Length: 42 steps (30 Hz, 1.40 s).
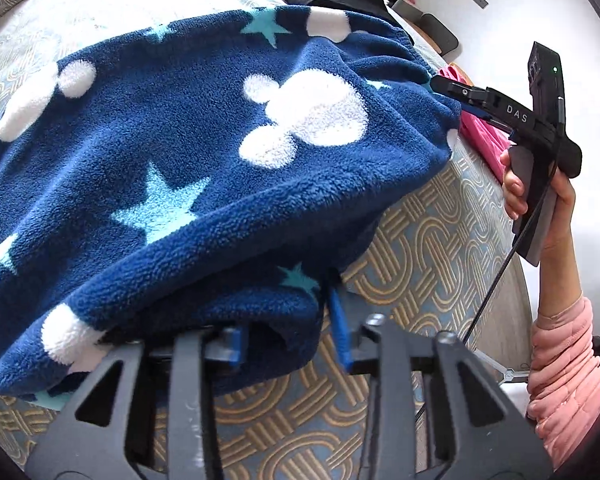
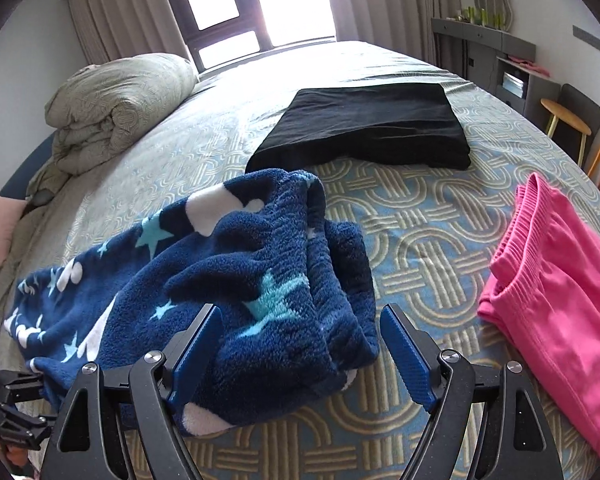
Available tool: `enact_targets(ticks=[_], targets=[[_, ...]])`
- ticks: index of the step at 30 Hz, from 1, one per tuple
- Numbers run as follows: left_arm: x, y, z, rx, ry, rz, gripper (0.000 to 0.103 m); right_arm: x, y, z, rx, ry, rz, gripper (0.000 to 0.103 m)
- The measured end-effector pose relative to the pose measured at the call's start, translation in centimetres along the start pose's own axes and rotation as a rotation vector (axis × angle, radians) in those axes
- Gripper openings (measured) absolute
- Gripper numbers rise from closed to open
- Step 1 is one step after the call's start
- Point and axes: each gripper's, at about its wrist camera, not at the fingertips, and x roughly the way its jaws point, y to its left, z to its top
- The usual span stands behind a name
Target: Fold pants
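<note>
Our left gripper (image 1: 288,332) sits at the bottom centre of the left wrist view, angled steeply downward, its two blue pads (image 1: 337,320) fairly close together with a fold of the pants (image 1: 204,152) between them; whether they press on it we cannot tell. Our right gripper (image 2: 300,356) fills the bottom of the right wrist view, its jaws spread wide, one on each side of the cloth's edge without pinching it. At the right of the left wrist view, our right hand (image 1: 540,196) wraps around the right gripper's handle, fingers curled, the forearm in a pink sleeve (image 1: 568,376) rising from the lower right.
</note>
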Motion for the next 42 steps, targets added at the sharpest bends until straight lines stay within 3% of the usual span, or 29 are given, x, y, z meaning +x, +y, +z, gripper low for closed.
enact_targets(ticks=[2, 3, 4, 5, 7, 11, 15, 21, 26, 32, 37, 42], targets=[[-0.1, -0.2, -0.1, 0.008, -0.003, -0.014, 0.018, 0.5, 0.4, 0.3, -0.023, 0.01, 0.021, 0.082], [-0.1, -0.6, -0.1, 0.021, -0.011, -0.008, 0.017, 0.8, 0.7, 0.4, -0.033, 0.023, 0.02, 0.063], [-0.2, -1.1, -0.2, 0.045, -0.023, 0.006, 0.017, 1.1, 1.0, 0.4, -0.042, 0.033, -0.004, 0.023], [-0.1, -1.8, -0.3, 0.069, -0.029, 0.013, 0.016, 1.4, 1.1, 0.5, -0.045, 0.043, -0.047, 0.019], [-0.6, -2.9, -0.7, 0.122, -0.039, 0.027, 0.016, 0.8, 0.8, 0.6, -0.005, 0.03, -0.032, 0.018], [-0.9, -4.3, -1.3, 0.17, -0.047, 0.035, 0.016, -2.8, -0.3, 0.1, 0.041, -0.043, 0.021, 0.017], [-0.8, -4.1, -2.2, 0.171, -0.029, 0.028, 0.016, -5.0, -1.2, -1.5, 0.044, -0.061, 0.02, 0.017], [0.0, -4.5, -3.5, 0.211, -0.009, 0.065, 0.016, -3.3, -3.4, -4.9, 0.093, 0.013, -0.008, 0.018], [0.3, -4.5, -3.4, 0.197, -0.008, 0.056, 0.016, -2.7, -3.6, -5.0, 0.117, 0.025, -0.018, 0.021], [0.2, -3.8, -3.7, 0.179, -0.005, 0.053, 0.016, -2.5, -3.1, -5.4, 0.084, 0.038, -0.064, 0.027], [-0.9, -3.2, -3.9, 0.164, -0.009, 0.033, 0.017, -2.9, -3.8, -6.0, 0.162, 0.043, -0.099, 0.052], [-3.2, -1.3, -5.2, 0.128, -0.014, 0.003, 0.023, -5.3, -2.9, -5.8, 0.191, 0.016, -0.179, 0.053]])
